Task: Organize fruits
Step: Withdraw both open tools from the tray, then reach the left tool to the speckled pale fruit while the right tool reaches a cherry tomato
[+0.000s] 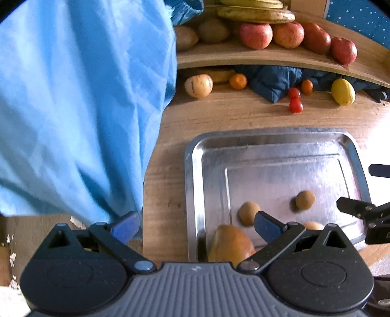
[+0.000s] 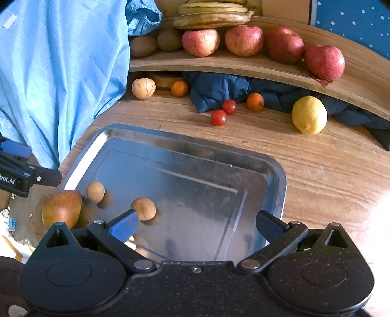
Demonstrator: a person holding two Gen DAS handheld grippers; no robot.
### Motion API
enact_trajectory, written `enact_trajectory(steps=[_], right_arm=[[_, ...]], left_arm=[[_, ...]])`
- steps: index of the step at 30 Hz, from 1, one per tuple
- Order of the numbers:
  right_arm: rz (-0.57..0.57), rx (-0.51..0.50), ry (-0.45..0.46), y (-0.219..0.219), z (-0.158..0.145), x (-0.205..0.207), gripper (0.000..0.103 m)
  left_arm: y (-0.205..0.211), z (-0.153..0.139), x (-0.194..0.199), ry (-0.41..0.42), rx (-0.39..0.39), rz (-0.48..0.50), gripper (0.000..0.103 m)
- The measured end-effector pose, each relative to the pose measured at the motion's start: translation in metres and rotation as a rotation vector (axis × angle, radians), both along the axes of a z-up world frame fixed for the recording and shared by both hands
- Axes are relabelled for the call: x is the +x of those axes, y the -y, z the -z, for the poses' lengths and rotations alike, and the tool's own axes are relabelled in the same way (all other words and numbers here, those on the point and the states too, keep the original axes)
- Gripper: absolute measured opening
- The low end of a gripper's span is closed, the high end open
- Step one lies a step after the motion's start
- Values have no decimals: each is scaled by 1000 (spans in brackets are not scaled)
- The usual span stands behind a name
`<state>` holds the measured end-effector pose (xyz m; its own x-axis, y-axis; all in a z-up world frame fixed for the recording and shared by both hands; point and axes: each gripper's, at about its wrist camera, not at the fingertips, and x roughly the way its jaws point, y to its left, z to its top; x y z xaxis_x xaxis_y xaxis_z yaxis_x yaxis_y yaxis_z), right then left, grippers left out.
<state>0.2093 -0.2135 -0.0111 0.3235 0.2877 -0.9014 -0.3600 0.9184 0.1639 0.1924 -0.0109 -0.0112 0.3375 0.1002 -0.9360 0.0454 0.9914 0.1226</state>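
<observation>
In the left wrist view, the left gripper (image 1: 197, 225) hangs with its fingers spread wide and nothing between them, above the near left corner of a metal tray (image 1: 195, 170) on a wooden table (image 1: 219, 117). A large orange-brown fruit (image 1: 229, 243) lies at the tray's near edge, with small brown fruits (image 1: 248, 212) just beyond it. Farther back, cherry tomatoes (image 1: 295, 105) and a lemon (image 1: 343, 91) sit on the table, and red apples (image 1: 255, 35) line a shelf (image 1: 243, 57) under bananas (image 1: 256, 14). Blue fabric (image 1: 85, 97) fills the left side. In the right wrist view, the right gripper (image 2: 196, 225) is likewise released and empty over the tray's near part, a small brown fruit just beside its left fingertip (image 2: 124, 225). The large fruit rests at the tray's left corner.
</observation>
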Motion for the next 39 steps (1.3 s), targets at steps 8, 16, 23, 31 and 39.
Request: enact_trajectory(steps=[8,16,23,31,39], right_arm=[[4,-6,13,-8,3,15,102],[15,-10,18,-14,8,32,102],[39,-10,52,-12,17,60,102],[91,0,73,-17,26,87,102],[138,-6,82,-22,35,103,102]], left_arm=[[3,8,36,22,-19,44,102],[7,16,71,61,-30,79,102],[9,22,102,108,-36,78,102],[12,36,133,151,-52,46,102],[13,52,156,163,-37,29,102]])
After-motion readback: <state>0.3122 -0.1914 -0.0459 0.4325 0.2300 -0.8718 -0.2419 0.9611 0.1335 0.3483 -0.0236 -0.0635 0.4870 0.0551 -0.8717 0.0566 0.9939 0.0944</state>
